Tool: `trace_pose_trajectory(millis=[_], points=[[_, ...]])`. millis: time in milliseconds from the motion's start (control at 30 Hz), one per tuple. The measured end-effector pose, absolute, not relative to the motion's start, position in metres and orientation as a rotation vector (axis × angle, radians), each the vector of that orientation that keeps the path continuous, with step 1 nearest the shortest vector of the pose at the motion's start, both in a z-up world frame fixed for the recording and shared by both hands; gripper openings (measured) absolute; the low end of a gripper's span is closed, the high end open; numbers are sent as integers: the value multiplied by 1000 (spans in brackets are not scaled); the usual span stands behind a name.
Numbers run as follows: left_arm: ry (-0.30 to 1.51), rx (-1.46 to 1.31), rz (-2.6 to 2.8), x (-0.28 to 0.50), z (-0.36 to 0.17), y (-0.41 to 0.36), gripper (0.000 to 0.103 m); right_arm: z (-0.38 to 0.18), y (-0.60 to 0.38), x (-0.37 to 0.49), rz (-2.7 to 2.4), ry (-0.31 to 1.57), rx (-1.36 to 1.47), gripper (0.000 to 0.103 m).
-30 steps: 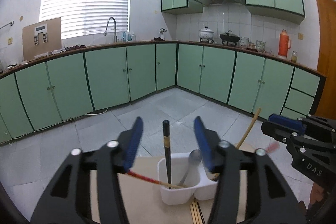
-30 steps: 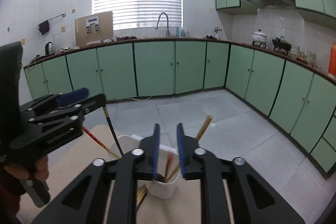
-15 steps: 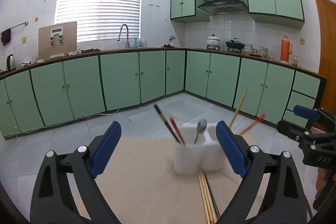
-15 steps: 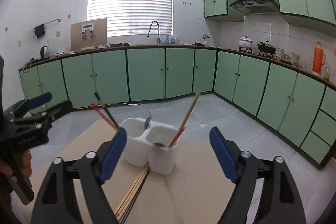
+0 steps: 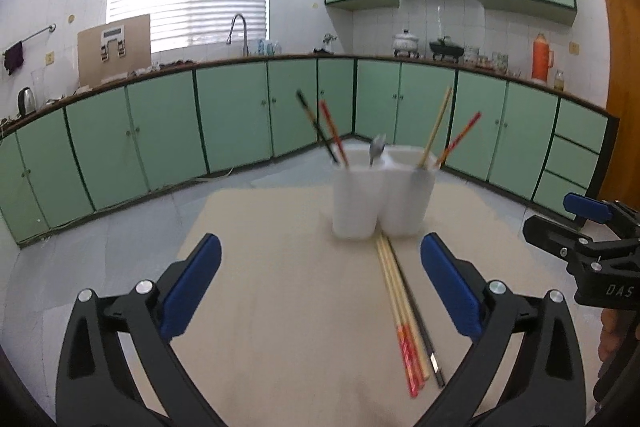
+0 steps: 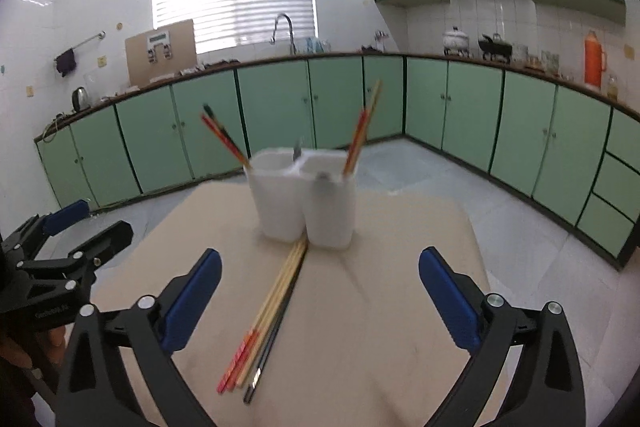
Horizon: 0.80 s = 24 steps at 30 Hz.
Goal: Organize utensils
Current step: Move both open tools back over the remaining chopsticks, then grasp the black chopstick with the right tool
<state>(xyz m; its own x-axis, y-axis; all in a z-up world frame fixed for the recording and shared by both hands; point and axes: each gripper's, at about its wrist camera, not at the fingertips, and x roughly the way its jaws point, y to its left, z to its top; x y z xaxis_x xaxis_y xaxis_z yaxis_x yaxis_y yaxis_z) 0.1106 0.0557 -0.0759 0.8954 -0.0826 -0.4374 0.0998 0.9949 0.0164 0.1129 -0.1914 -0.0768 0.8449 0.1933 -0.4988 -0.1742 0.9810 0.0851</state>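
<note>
The white letters "DAS" stand on the black body of the right tongs point(image 5: 588, 227); nothing else reads clearly.

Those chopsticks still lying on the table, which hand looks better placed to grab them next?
Probably the right gripper: the loose chopsticks lie between its open jaws. In the left view they lie off toward one finger of the left gripper, also open. It's close, though.

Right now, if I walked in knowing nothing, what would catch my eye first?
Probably the white two-compartment plastic holder standing mid-table, with chopsticks fanning out of both cups and a metal spoon poking up between. In front of it, a bundle of loose wooden, red-tipped and black chopsticks lies flat on the beige tabletop. Framing it are the wide-open left gripper and right gripper, both with blue pads.
</note>
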Motion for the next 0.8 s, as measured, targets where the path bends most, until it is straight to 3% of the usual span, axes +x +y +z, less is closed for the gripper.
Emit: trace_pose_trajectory(millis=[333,567,800], points=[[562,92,-85,92,-124,62,97,-145,-177,89,185,679,30,94],[627,96,-70,92,-146,70,97,-177,-156,79,229,768,-6,67],[668,104,-56,93,-159,70,97,-191,-136,79,284,819,-13,47]])
